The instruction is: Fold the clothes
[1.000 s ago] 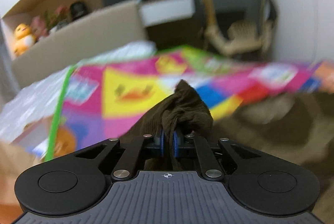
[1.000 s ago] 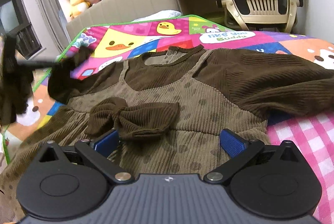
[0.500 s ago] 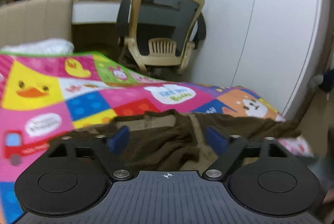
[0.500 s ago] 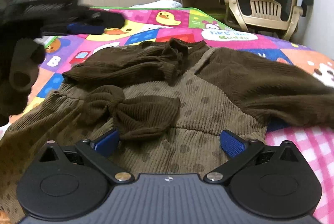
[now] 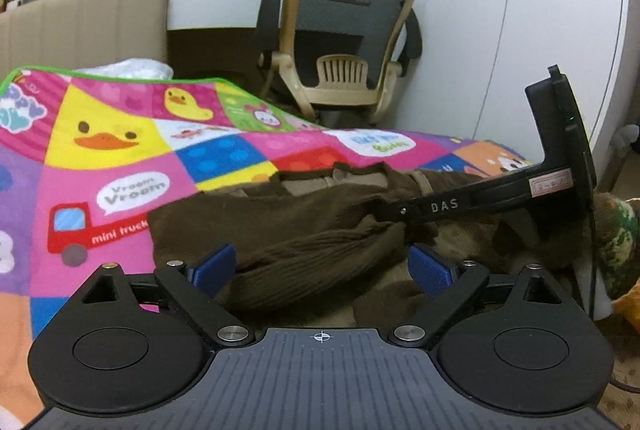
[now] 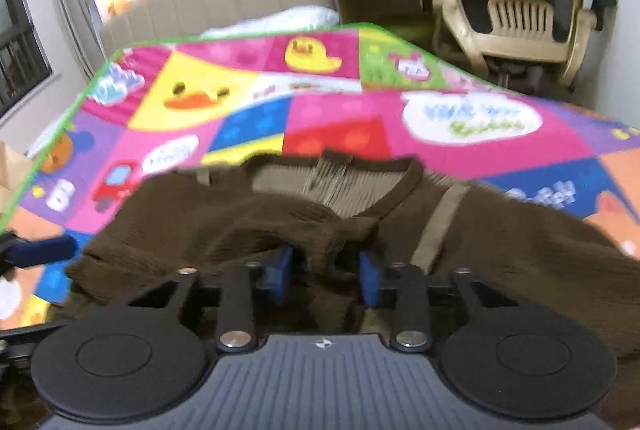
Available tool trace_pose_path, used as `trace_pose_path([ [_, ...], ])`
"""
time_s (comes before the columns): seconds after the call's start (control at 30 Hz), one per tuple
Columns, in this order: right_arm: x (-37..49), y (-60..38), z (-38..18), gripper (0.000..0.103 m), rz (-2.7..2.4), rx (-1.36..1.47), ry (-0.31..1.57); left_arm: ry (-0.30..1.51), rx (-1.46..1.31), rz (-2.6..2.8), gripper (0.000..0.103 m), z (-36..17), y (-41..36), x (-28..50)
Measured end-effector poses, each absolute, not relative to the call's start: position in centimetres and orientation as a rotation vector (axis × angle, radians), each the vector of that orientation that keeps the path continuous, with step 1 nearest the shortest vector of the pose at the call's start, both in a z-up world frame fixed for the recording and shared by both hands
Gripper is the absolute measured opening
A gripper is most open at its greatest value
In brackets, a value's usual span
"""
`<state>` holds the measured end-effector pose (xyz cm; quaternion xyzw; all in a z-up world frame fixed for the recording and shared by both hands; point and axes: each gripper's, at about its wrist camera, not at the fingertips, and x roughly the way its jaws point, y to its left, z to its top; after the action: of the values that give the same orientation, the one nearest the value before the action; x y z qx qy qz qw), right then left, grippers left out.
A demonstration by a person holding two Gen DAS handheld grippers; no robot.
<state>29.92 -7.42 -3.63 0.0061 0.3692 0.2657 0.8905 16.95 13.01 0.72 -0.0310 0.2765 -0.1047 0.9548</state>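
On the play mat [image 5: 120, 133] lies the brown dress [image 6: 500, 250], one sleeve [image 5: 312, 254] now folded across its chest. Left gripper [image 5: 320, 266] has released it, fingers spread wide — right gripper [image 6: 325, 280], half closed, reaches toward the cuff at twelve o'clock.

Right wrist view motion-blurred, dress [image 6: 248, 226] skirt hidden behind claws

Office chair [image 5: 344, 41], perhaps a desk [image 5: 212, 7]
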Motion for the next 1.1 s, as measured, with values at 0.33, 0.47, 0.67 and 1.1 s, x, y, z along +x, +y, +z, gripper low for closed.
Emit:
trace_pose_path([
  [0.33,28.5,-9.9,-0.4,0.012,0.453,-0.083,0.634,0.624,-0.108,-0.222,0.099,-2.4,12.0,19.3],
  [0.47,28.1,-13.5,-1.3,0.047,0.446,0.020,0.663,0.649,-0.082,-0.192,0.099,-3.7,12.1,19.4],
  [0.67,23.4,-27.7,3.5,0.068,0.147,0.145,0.490,0.648,-0.075,-0.187,0.101,-4.0,12.1,19.2],
  [1.1,22.4,-39.8,-4.5,0.068,-0.147,0.736,0.671,0.655,-0.065,-0.185,0.103,-4.0,11.8,19.2],
])
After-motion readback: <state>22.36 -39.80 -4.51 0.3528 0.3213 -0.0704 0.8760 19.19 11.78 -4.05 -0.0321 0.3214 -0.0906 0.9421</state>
